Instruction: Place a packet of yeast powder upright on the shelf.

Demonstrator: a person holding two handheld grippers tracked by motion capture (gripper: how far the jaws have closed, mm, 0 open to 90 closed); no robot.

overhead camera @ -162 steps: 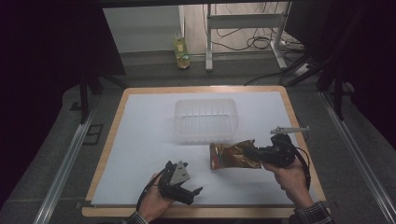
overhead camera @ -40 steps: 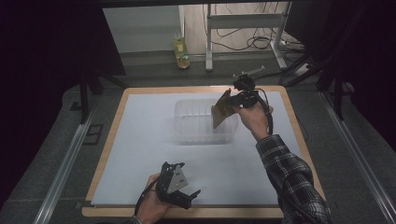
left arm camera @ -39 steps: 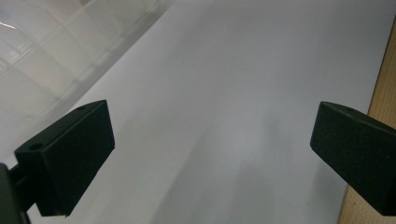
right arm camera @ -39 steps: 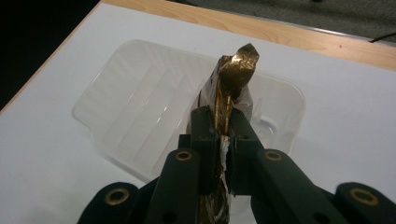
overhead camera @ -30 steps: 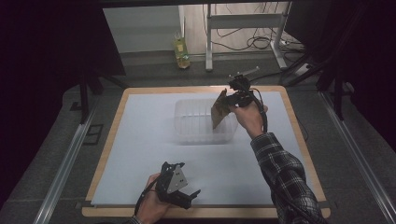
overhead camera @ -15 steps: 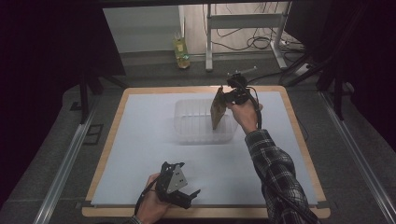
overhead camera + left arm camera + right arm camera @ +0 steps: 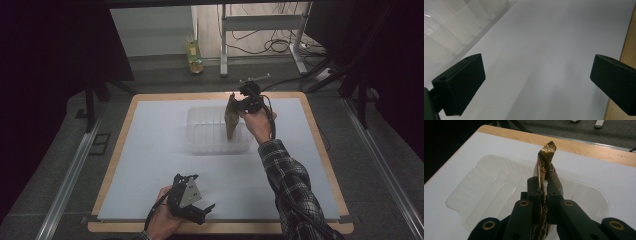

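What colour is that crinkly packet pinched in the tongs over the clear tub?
Shiny golden brown foil packet, seen best in the right gripper view.

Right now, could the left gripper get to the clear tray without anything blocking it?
Probably yes. The left gripper rests open near the table's front edge, with bare white surface between it and the clear tray. The right gripper holds the brown packet over the tray's right side.

The worktop (image 7: 150, 150) is a white sheet with a light wooden border showing along every edge. A clear plastic tray (image 7: 210, 132) sits directly on it, toward the far middle, its ribbed bottom flat on the white surface. The left gripper (image 7: 192, 207) rests at the near edge, just inside the wooden border.
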